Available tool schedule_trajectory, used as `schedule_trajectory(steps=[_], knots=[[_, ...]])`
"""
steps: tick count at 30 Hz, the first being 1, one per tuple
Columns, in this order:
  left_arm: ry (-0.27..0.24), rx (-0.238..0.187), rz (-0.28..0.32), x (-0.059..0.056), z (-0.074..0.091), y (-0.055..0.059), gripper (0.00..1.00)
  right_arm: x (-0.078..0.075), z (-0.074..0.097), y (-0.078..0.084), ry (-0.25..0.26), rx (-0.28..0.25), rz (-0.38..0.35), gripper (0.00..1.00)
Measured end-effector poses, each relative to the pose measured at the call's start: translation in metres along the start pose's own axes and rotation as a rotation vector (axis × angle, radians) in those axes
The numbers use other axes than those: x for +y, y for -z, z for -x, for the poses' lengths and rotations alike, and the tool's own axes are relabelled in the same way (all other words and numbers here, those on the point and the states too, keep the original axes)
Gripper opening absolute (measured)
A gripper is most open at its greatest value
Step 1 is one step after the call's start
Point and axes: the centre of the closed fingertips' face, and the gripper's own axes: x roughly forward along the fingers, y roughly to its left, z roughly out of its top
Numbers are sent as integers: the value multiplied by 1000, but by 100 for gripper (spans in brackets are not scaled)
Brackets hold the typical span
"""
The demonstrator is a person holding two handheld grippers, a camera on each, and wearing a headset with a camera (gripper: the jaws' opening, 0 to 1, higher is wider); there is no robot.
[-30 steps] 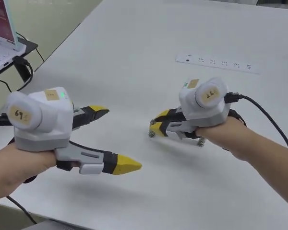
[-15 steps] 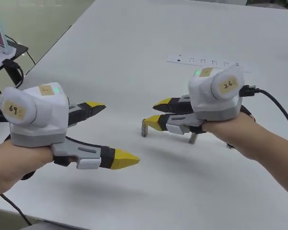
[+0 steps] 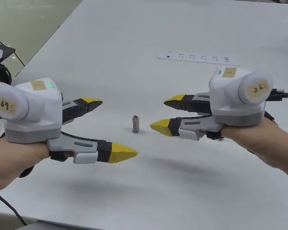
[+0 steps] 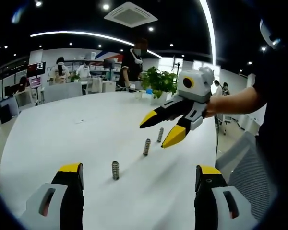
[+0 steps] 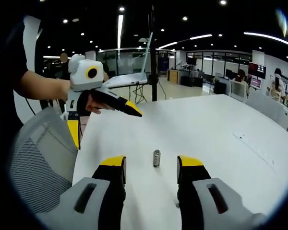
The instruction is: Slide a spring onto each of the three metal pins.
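three small coiled springs [image 4: 115,170] [image 4: 147,146] [image 4: 160,134] stand upright in a row.

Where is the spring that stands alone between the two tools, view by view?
Head view: spring, middle of the picture.
Left gripper view: front of a row, lower left of centre.
Right gripper view: centre, framed by the jaws.
Shared landmark: power strip, head and right gripper views.

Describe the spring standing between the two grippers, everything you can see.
The spring is a small silvery metal coil standing upright on the white table, between the left gripper and the right gripper. Both grippers are open and clear of it; only the tabletop touches it. In the right gripper view it stands just ahead of the gap between that gripper's jaws.
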Motion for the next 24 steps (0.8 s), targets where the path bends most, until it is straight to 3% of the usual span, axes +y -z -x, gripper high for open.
schedule_trajectory(steps=[14, 20, 24], knots=[[4, -5, 2, -2, -1, -3, 95, 3, 50, 33, 51, -31, -45, 59], [7, 9, -10, -6, -2, 0, 94, -6, 72, 45, 96, -54, -94, 65], [16, 14, -10, -8, -2, 2, 94, -7, 84, 55, 124, -62, -99, 78]])
